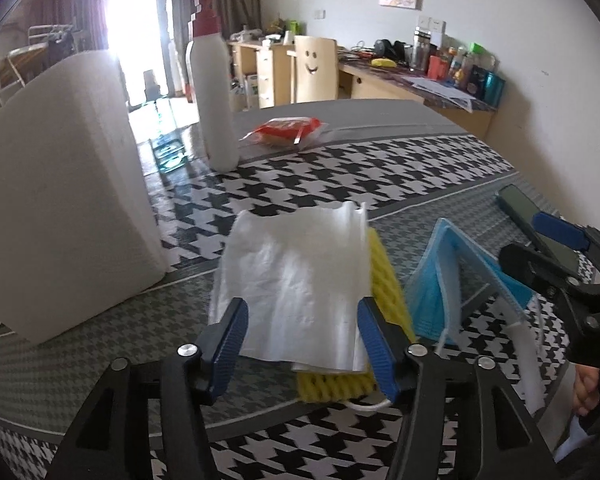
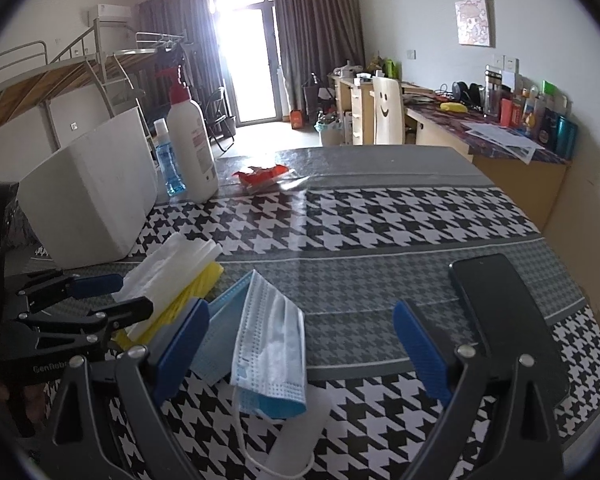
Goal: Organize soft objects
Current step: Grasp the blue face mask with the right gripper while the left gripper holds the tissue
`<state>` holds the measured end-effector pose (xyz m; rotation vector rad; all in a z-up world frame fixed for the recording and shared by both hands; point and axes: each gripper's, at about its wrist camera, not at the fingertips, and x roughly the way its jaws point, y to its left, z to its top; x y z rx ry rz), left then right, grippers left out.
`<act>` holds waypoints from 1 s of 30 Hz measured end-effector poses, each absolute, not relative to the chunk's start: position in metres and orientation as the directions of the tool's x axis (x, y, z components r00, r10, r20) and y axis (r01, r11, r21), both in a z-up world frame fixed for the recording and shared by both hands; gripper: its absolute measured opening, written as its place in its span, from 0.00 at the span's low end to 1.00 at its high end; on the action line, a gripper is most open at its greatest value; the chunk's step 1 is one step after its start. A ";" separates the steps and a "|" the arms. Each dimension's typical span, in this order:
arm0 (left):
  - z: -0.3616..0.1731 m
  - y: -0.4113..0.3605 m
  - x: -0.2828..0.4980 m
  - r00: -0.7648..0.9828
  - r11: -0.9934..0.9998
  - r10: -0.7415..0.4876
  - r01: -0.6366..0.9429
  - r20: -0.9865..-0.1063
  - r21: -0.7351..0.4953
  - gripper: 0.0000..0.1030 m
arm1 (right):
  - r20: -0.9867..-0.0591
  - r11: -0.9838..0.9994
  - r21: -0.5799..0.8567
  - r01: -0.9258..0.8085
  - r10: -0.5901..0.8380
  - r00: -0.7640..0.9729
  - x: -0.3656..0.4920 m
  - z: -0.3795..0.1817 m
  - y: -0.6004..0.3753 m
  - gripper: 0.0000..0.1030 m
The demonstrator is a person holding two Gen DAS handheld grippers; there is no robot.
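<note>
A white tissue [image 1: 296,272] lies folded on a yellow foam net [image 1: 388,280] on the houndstooth tablecloth. My left gripper [image 1: 302,332] stands open at its near end, one blue pad at each side edge of the tissue, neither pressing it. To the right a blue face mask [image 1: 440,280] stands tented on the cloth. In the right wrist view the mask [image 2: 268,340] lies between the wide-open fingers of my right gripper [image 2: 300,310], untouched. The left gripper [image 2: 132,292] shows at the left there, beside the tissue [image 2: 168,268] and the foam net [image 2: 204,284].
A white foam box [image 2: 92,192] stands at the left. Behind it are a white pump bottle [image 2: 192,148] and a small blue bottle [image 2: 168,160]. A red packet [image 2: 260,176] lies further back. A black phone [image 2: 504,312] lies at the right.
</note>
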<state>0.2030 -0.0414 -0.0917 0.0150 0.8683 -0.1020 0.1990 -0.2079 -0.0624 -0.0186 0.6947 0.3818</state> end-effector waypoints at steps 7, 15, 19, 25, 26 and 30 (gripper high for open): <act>-0.104 -0.033 0.211 0.597 0.995 -0.097 0.083 -0.797 -0.059 0.60 | -0.638 0.930 0.103 -0.352 0.333 0.694 0.201 -0.065 -0.205 0.93; -0.106 -0.029 0.211 0.574 0.983 -0.181 0.114 -0.798 -0.141 0.39 | -0.659 0.926 0.072 -0.370 0.323 0.679 0.203 -0.070 -0.198 0.93; -0.104 -0.030 0.209 0.570 0.976 -0.218 0.137 -0.792 -0.169 0.27 | -0.679 0.922 0.057 -0.382 0.316 0.663 0.205 -0.075 -0.193 0.83; -0.102 -0.031 0.206 0.572 0.970 -0.243 0.154 -0.784 -0.189 0.16 | -0.737 0.922 0.055 -0.384 0.297 0.607 0.214 -0.088 -0.188 0.42; -0.101 -0.031 0.206 0.574 0.969 -0.247 0.157 -0.781 -0.191 0.16 | -0.742 0.921 0.051 -0.386 0.294 0.602 0.214 -0.089 -0.187 0.33; -0.090 -0.029 0.199 0.606 0.970 -0.244 0.167 -0.757 -0.179 0.15 | -0.741 0.924 0.057 -0.379 0.294 0.604 0.213 -0.089 -0.187 0.14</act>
